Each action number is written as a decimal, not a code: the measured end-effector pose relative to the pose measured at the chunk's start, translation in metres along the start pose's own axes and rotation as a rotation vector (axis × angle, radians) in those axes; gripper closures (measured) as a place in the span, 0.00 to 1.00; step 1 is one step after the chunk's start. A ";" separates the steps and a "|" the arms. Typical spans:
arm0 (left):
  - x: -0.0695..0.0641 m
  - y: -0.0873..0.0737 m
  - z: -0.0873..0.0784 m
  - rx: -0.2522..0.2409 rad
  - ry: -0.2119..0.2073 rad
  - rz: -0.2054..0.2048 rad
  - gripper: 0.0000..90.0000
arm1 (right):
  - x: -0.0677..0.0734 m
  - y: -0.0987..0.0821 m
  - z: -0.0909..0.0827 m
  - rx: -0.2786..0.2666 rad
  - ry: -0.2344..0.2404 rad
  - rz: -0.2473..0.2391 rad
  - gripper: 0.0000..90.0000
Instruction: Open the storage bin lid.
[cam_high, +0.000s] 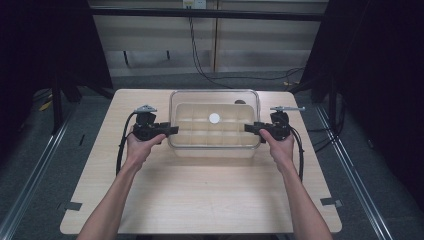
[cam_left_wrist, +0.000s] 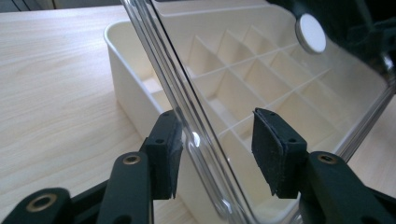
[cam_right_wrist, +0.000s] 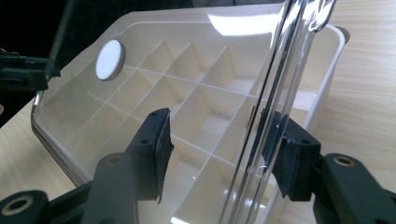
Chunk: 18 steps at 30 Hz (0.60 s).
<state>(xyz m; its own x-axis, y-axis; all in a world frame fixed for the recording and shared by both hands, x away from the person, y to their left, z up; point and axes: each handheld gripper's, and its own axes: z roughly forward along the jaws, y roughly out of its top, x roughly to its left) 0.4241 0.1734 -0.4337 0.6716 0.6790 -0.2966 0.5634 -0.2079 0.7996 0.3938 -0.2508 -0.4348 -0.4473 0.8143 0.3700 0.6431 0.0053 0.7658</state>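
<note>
Table (cam_high: 200, 200): light wood, carrying a white compartment box (cam_high: 214, 134) at roughly 12 o'clock from table centre, toward the far edge. Box is a grid of open cells, all looking empty.

Clear lid (cam_high: 215, 107) sits over the box, tilted rather than seated flat. In the left gripper view the lid edge (cam_left_wrist: 187, 121) runs diagonally between the jaws; the same edge geometry appears in the right gripper view (cam_right_wrist: 275, 93). White round disc (cam_high: 214, 118) on the lid, near its centre; it reads as a knob or sticker, can't tell which.

Left gripper (cam_high: 167, 131) at 9 o'clock of the box, right gripper (cam_high: 250, 128) at 3 o'clock, both pointing inward at the short ends.

Finger state: both jaw pairs straddle the lid rim, one pad outside, one inside. On the left, the outer pad (cam_left_wrist: 166, 154) is close to the rim, but the inner pad stands clearly off the plastic. On the right there's a similar gap on the inner pad (cam_right_wrist: 159, 149). So neither is clamped: rim is bracketed, not gripped.

Step judged: two-handed grasp of the lid at both ends, grip not made yet.

Next move likely calls for: close both sides until the pads bite the rim, matched timing, then move the lid evenly. Uneven squeeze or lift could rack the lid or drag the box.
</note>
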 end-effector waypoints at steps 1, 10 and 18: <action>0.000 0.000 -0.001 -0.005 -0.013 -0.008 0.59 | 0.001 0.000 0.000 -0.001 0.007 -0.005 0.50; -0.006 0.002 -0.006 -0.022 -0.023 0.009 0.66 | 0.003 0.000 -0.008 -0.007 0.007 -0.003 0.54; -0.010 0.004 -0.017 -0.032 -0.029 0.029 0.73 | 0.008 -0.003 -0.020 -0.026 0.017 -0.002 0.61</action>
<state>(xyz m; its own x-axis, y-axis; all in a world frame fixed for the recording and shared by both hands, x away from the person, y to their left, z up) 0.4114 0.1784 -0.4188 0.7014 0.6521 -0.2878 0.5280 -0.2040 0.8244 0.3762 -0.2561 -0.4233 -0.4591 0.8043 0.3772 0.6257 -0.0087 0.7800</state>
